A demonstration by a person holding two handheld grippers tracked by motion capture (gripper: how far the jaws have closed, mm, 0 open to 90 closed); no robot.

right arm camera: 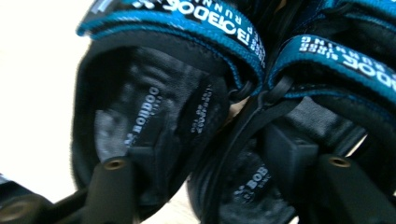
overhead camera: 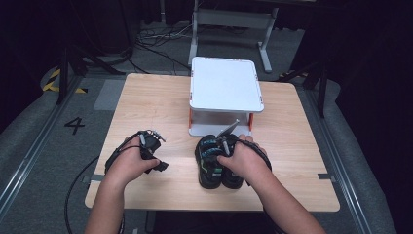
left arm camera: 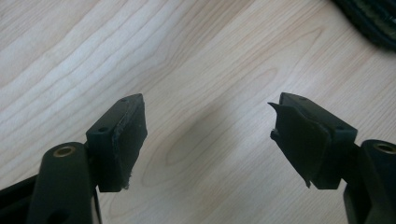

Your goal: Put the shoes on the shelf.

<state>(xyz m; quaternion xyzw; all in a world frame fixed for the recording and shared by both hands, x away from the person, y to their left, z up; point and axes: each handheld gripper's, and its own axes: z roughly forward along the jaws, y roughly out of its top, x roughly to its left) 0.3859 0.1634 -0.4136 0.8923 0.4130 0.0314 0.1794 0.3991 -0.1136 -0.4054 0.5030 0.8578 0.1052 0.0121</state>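
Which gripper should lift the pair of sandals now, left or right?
Right. The right gripper has one jaw inside each sandal of the pair of sandals, straddling their inner walls. The left gripper hangs open over bare table, apart from them.

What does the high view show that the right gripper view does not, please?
High view alone: the whole wooden table, a white two-level rack standing behind the sandals, the left gripper resting apart on the bare wood, and both forearms. Right gripper view alone: white lettering on the teal straps, the printed insoles, and one jaw of the right gripper reaching down into each sandal, with the inner side straps between them. Shared: the pair of black sandals lying side by side, with the right gripper at them.
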